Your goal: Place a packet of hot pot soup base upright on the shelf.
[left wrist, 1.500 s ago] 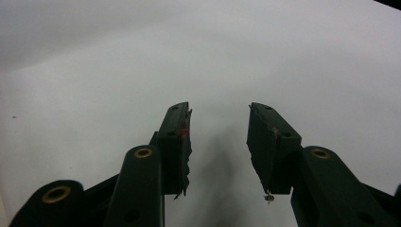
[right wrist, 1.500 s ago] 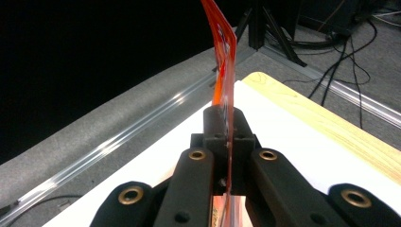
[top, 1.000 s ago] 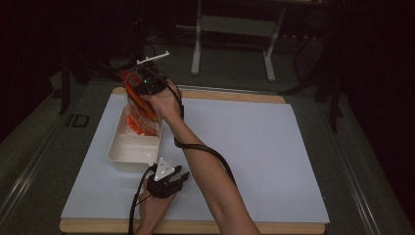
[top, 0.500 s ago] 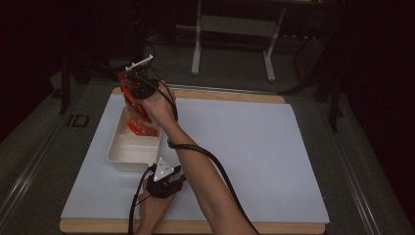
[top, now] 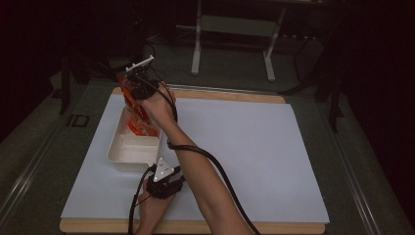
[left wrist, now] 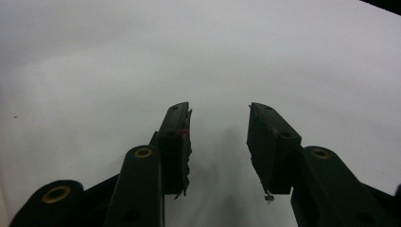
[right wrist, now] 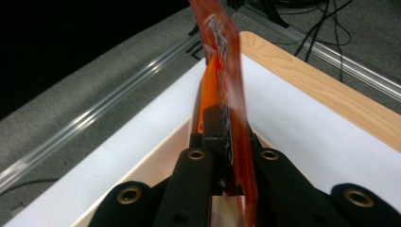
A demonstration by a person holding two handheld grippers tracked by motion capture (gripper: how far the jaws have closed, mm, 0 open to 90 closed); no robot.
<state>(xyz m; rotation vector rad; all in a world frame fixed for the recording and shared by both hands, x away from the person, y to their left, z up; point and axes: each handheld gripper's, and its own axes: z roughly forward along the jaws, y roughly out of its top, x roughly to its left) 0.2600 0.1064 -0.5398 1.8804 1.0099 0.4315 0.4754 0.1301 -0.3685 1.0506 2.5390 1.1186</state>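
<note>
Right gripper (top: pixel 133 82): I have its fingers (right wrist: pixel 215 125) clamped on the orange packet; having just eased open a touch, they still pinch the film, near the tabletop's far left corner.

Orange packet (top: pixel 138 111): held up over the far end of the white tray, its lower end hanging down into the tray. In the right gripper view I see it edge-on, a thin strip (right wrist: pixel 227 56) running from the fingers up and away.

Packet's long axis: steeply upright, tilted a little, top end towards the far left corner, bottom end down at the tray.

White tray (top: pixel 128 152): on the white sheet by the tabletop's left edge, long side running from near to far.

Left gripper (top: pixel 165 172): resting near the front edge, just past the tray's near end; I see its fingers (left wrist: pixel 176 142) spread wide with nothing between them, only white sheet below.

White sheet (top: pixel 254 156): covers most of the wooden tabletop (top: pixel 235 94).
</note>
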